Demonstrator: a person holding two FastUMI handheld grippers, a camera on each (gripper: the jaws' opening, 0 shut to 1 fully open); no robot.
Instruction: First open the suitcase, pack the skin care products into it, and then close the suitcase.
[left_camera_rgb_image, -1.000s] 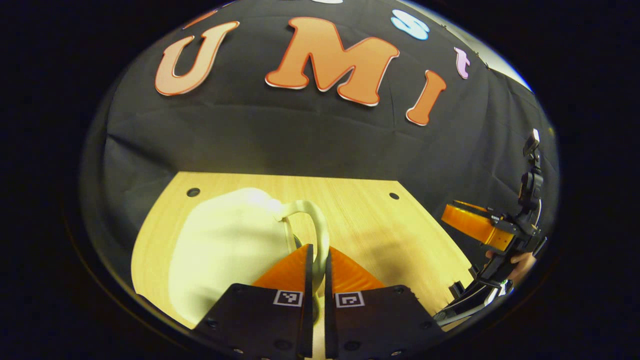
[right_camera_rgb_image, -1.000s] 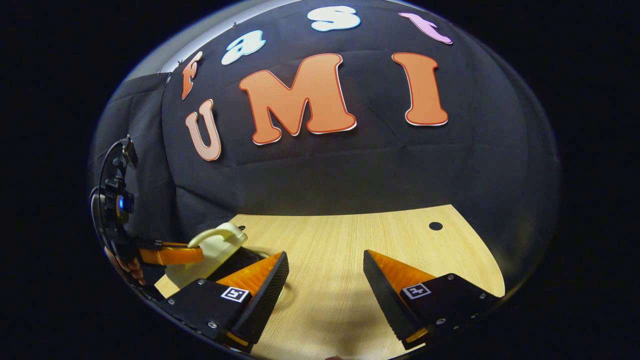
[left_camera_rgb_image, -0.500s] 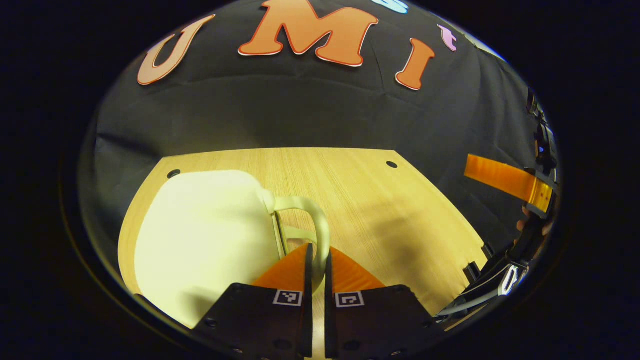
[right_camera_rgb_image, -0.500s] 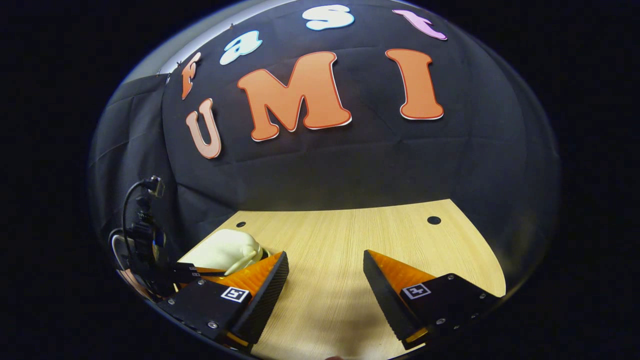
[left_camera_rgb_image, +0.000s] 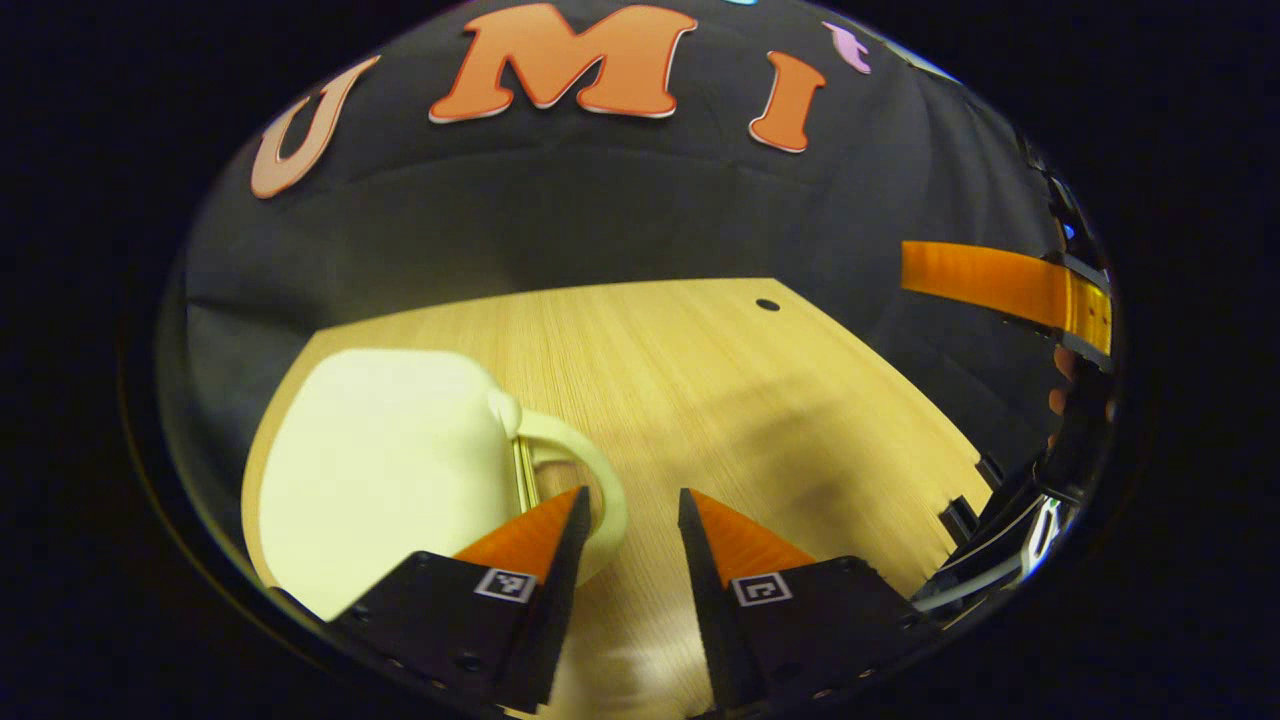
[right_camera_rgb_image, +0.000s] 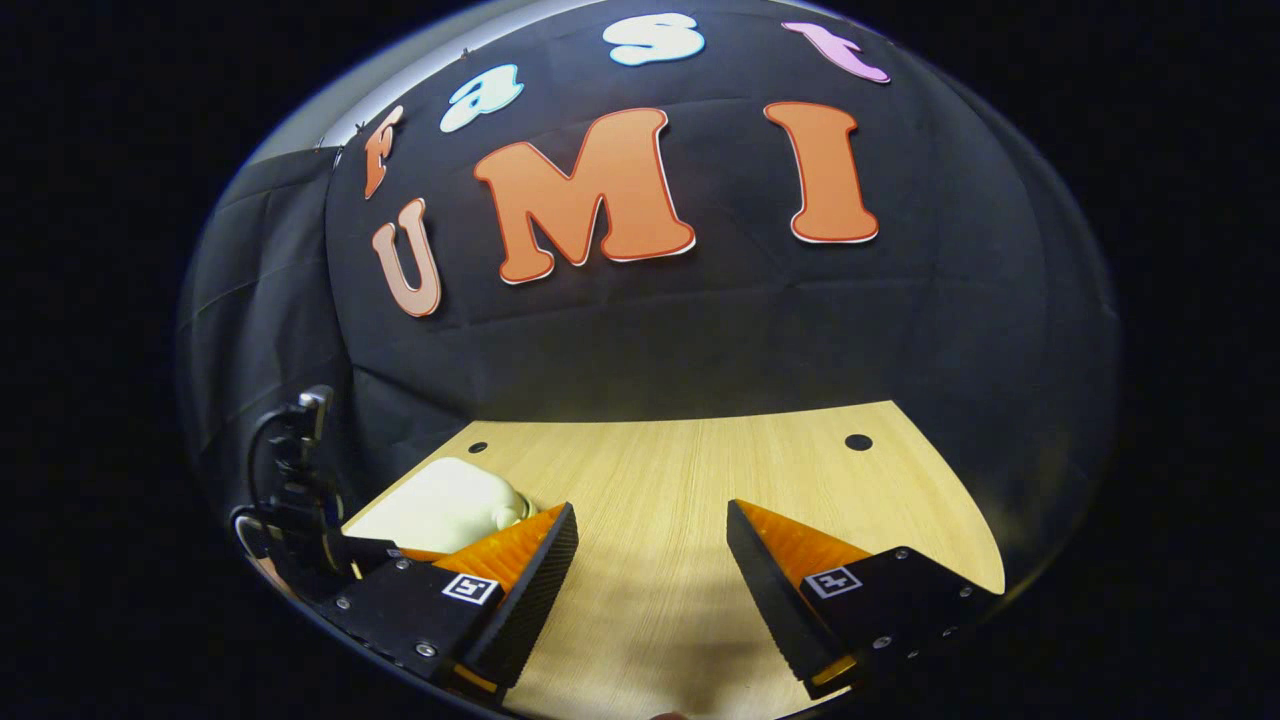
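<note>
One cream suitcase, lid down, flat on the wooden table, at the left of the left gripper view. One curved handle on its right side, facing the left gripper. Left gripper's jaws parted, nothing between them; the left finger in front of the lower part of the handle, contact impossible to judge; the right finger clear of it, over bare wood.

At the far right of the same view, the right gripper: one orange finger seen from the side, above and beyond the table edge, with a bit of the holding hand beneath it and dark rig parts lower down.

In the right gripper view, right gripper with jaws wide apart, empty, over bare table. Suitcase at lower left, partly hidden behind the left finger of this gripper. Left gripper's body and cable just beside the suitcase, at the table's left edge.

Two small round holes near the table's far corners. Black cloth wall behind. No skin care products to be made out on the table.
</note>
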